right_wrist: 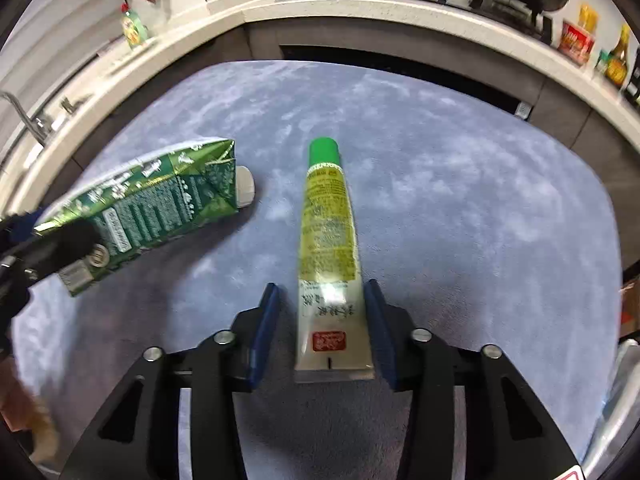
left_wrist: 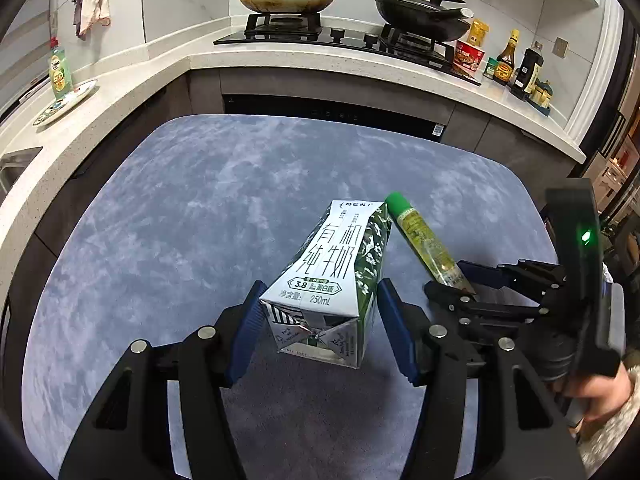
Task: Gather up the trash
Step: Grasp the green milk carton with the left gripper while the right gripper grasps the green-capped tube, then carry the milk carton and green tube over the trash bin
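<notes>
Mid pick-up, judging by the scene, with both pieces of trash taken at once. At the left, left gripper [left_wrist: 320, 292] clenched across the base end of the 250 mL milk carton [left_wrist: 332, 264], blue pads against its sides, held tilted and clear of the blue-grey mat [left_wrist: 160, 220]. White screw cap [right_wrist: 245, 186] on, so nothing to be said of what is left inside. Just to the right, a green-capped tube [right_wrist: 326, 216] with its flat crimped tail between the pads of the right gripper [right_wrist: 322, 286]. Right pad seemingly against the tail, a sliver of mat showing beside the left pad. Cannot tell whether truly grasped or only bracketed. Lower part of the tube pale and flattish, probably near empty. Next: confirm the hold on the tube, then carry both to a bin. No bin or bag in either view, so first find one.
</notes>
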